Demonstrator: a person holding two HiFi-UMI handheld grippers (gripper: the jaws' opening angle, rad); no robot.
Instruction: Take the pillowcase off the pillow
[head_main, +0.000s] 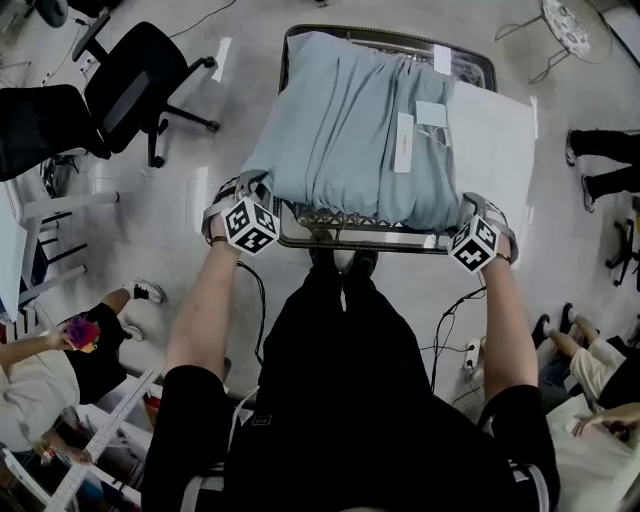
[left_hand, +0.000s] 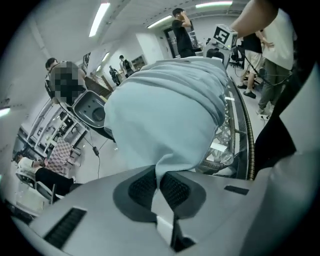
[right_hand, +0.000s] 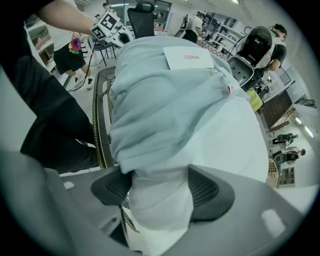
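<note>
A pillow in a light blue pillowcase (head_main: 340, 120) lies on a glass-topped table (head_main: 350, 238) with a metal frame. The white pillow (head_main: 490, 140) shows bare along the right side. My left gripper (head_main: 250, 222) is at the pillow's near left corner; in the left gripper view, the left gripper (left_hand: 160, 181) is shut on a pinch of the blue pillowcase (left_hand: 165, 110). My right gripper (head_main: 475, 240) is at the near right corner. In the right gripper view the white pillow (right_hand: 235, 145) bulges between the jaws of the right gripper (right_hand: 160, 187), both pads touching it, below the pillowcase (right_hand: 165, 95) edge.
Black office chairs (head_main: 130, 80) stand to the left of the table. People sit on the floor at lower left (head_main: 60, 360) and lower right (head_main: 590, 360). Someone's shoes (head_main: 600, 160) are at the right, and a small round table (head_main: 570, 25) is at top right. White labels (head_main: 404, 142) lie on the pillow.
</note>
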